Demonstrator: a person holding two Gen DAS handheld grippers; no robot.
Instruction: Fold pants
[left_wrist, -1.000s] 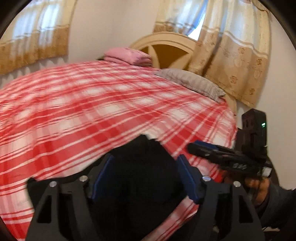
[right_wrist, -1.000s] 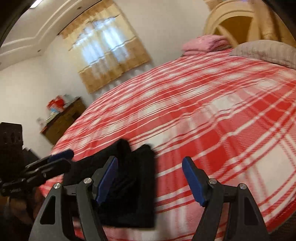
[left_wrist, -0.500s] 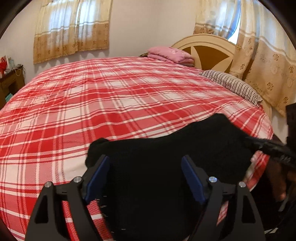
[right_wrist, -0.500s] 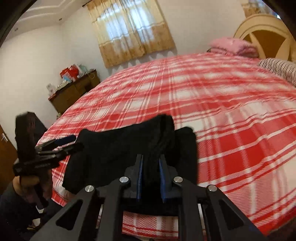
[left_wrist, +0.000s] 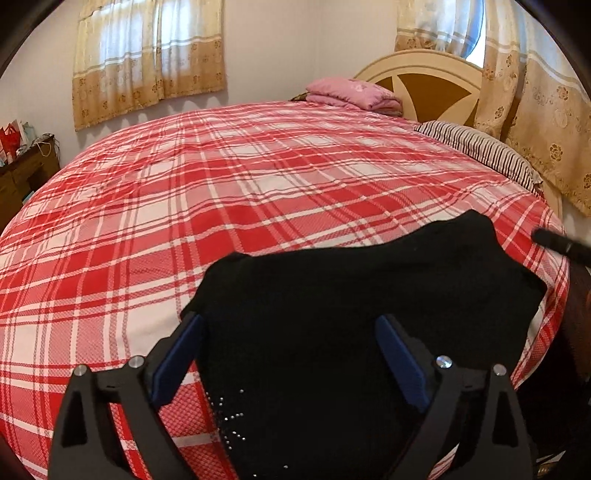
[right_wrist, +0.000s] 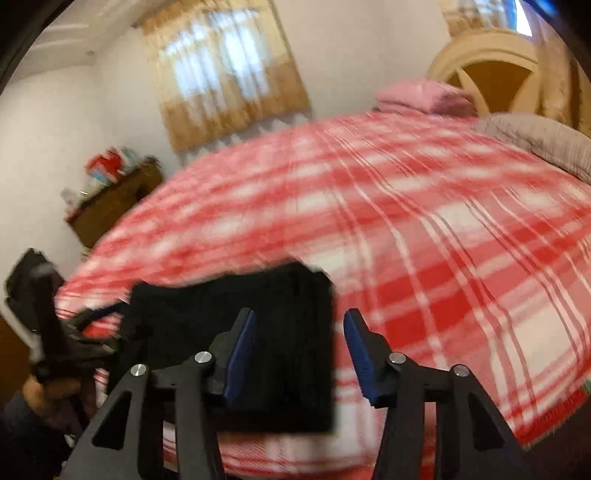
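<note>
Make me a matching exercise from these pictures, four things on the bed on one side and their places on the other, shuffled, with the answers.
1. black folded pants
2. pink folded blanket
3. striped grey pillow
4. red and white plaid bedspread

A. far end, beside the headboard
B. covering the whole bed
C. near edge, by the claws
D. right side, below the curtain

Pairs: 1-C, 2-A, 3-D, 4-B

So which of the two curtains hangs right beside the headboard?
The long floral curtain on the right; the short curtain hangs over the far window.

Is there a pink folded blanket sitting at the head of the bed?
Yes, a folded pink blanket lies on the plaid bedspread right in front of the headboard.
</note>
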